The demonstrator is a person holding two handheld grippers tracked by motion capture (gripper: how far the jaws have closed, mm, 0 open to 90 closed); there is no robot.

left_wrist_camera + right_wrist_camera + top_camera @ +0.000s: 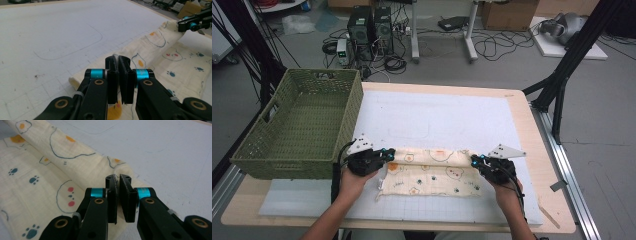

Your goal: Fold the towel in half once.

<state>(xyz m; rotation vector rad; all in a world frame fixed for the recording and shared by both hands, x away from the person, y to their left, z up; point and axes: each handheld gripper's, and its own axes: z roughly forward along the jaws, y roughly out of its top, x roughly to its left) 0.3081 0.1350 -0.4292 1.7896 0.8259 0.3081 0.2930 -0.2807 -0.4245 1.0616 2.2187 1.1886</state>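
Note:
A cream cloth (432,172) printed with little animals, eggs and paw prints lies on the white mat, its far edge folded over toward me. My left gripper (388,154) is shut on the cloth's left far corner (75,81); a thin layer of fabric shows between its jaws (119,65). At the other end, my right gripper (475,161) is shut on the right far corner, with cloth (50,177) pinched between its jaws (117,181). The right gripper (191,23) also appears far off in the left gripper view.
A green woven basket (254,145) stands at the table's left, close to my left hand. The white mat (437,112) covers most of the wooden table (532,150). Black frame legs, computer boxes and cables are on the floor beyond.

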